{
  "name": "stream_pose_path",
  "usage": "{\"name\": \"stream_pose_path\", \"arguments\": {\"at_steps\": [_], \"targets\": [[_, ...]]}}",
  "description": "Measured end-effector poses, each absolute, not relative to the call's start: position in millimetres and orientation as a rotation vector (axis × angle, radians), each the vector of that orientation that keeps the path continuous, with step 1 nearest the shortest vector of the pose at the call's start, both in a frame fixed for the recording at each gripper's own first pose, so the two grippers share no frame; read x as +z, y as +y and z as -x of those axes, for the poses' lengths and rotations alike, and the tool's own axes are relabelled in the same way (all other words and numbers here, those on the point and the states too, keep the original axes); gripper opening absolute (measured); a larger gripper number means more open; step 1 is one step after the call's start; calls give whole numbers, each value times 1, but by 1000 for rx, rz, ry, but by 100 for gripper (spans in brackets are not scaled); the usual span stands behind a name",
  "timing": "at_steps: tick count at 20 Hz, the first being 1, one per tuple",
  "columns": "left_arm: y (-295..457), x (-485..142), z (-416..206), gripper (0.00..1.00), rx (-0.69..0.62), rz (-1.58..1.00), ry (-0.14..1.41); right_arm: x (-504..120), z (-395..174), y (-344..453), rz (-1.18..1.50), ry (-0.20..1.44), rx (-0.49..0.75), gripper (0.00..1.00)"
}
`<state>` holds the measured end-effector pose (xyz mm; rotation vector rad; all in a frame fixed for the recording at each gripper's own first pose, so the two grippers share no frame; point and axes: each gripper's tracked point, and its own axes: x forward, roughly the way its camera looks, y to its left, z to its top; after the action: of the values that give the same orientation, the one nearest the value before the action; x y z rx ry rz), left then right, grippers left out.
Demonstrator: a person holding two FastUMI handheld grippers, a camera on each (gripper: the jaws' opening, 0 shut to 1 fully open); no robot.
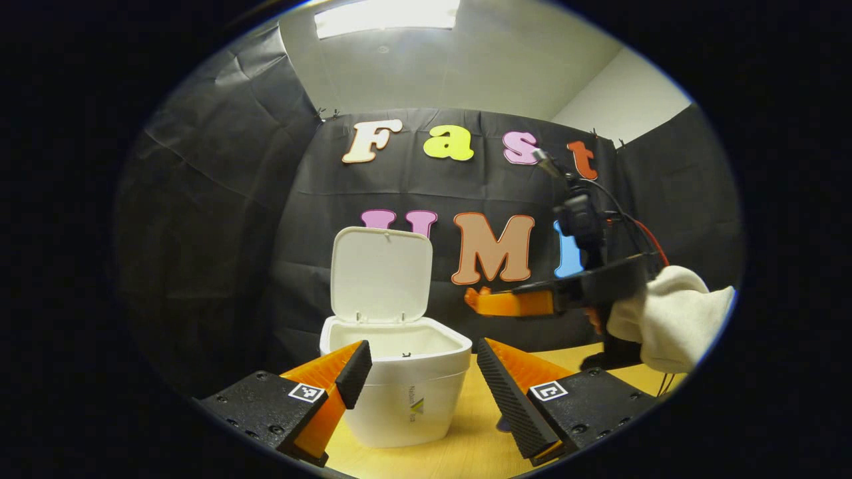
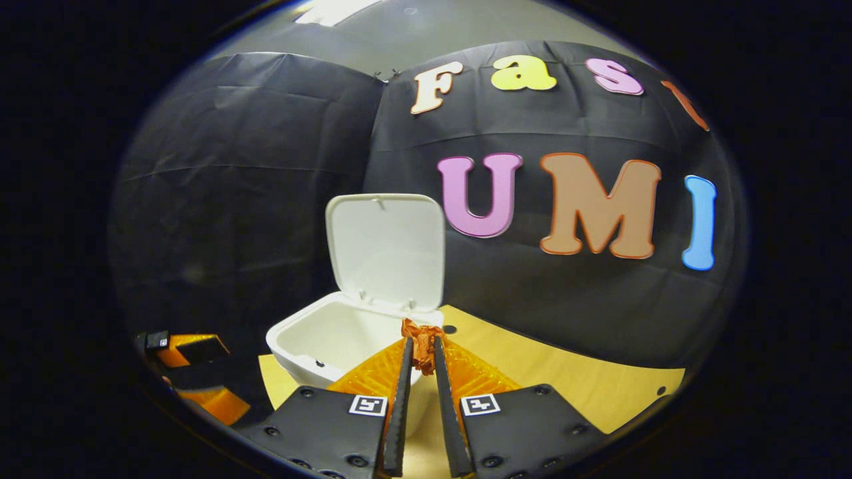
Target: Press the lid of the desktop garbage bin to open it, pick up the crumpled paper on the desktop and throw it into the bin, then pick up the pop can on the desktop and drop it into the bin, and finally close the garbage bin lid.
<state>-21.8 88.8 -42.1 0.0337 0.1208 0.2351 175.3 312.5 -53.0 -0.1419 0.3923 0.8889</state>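
Note:
The white desktop bin (image 1: pixel 399 392) stands on the wooden table with its lid (image 1: pixel 381 273) swung upright. My left gripper (image 1: pixel 419 376) is open, its fingers on either side of the bin's front at rim height, with nothing held. In the right gripper view, my right gripper (image 2: pixel 421 349) is shut on a small orange crumpled paper (image 2: pixel 422 342), held at the right edge of the bin (image 2: pixel 299 342) under its raised lid (image 2: pixel 386 246). The left gripper view shows the right gripper (image 1: pixel 479 301) hovering level, right of the bin and above the rim.
The wooden tabletop (image 2: pixel 566 372) stretches right of the bin to the black cloth wall. A hand in a white sleeve (image 1: pixel 672 319) holds the right gripper, cables trailing above it. The left gripper (image 2: pixel 200 376) shows at the lower left of the right gripper view.

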Motion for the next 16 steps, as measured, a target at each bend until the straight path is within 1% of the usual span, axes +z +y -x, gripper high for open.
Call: {"name": "stream_pose_path", "arguments": {"at_steps": [2, 3, 5, 6, 7, 8, 11, 12, 13, 14, 15, 16], "targets": [[94, -43, 30, 96, 251, -40, 128, -63, -173, 339, 159, 414, 922, 26], [97, -43, 34, 97, 259, -43, 131, -69, -174, 348, 163, 430, 930, 28], [103, -43, 40, 95, 274, -46, 140, -77, -172, 358, 163, 454, 934, 29], [105, -46, 43, 96, 279, -46, 144, -80, -169, 356, 163, 468, 941, 34], [106, -46, 44, 97, 282, -44, 147, -83, -171, 355, 166, 476, 931, 49], [107, -47, 45, 96, 281, -41, 149, -84, -173, 353, 174, 480, 922, 53], [99, -48, 40, 96, 256, -28, 151, -79, -179, 344, 155, 467, 905, 99], [94, -49, 37, 95, 239, -24, 149, -74, -183, 336, 139, 458, 891, 98], [87, -50, 34, 95, 221, -20, 147, -69, -187, 325, 126, 449, 868, 100], [79, -52, 30, 97, 196, -17, 147, -66, -194, 313, 115, 439, 840, 98], [70, -54, 24, 94, 171, -15, 149, -60, -201, 299, 106, 427, 809, 98], [58, -58, 18, 95, 140, -10, 149, -55, -207, 281, 99, 415, 775, 98]]}}
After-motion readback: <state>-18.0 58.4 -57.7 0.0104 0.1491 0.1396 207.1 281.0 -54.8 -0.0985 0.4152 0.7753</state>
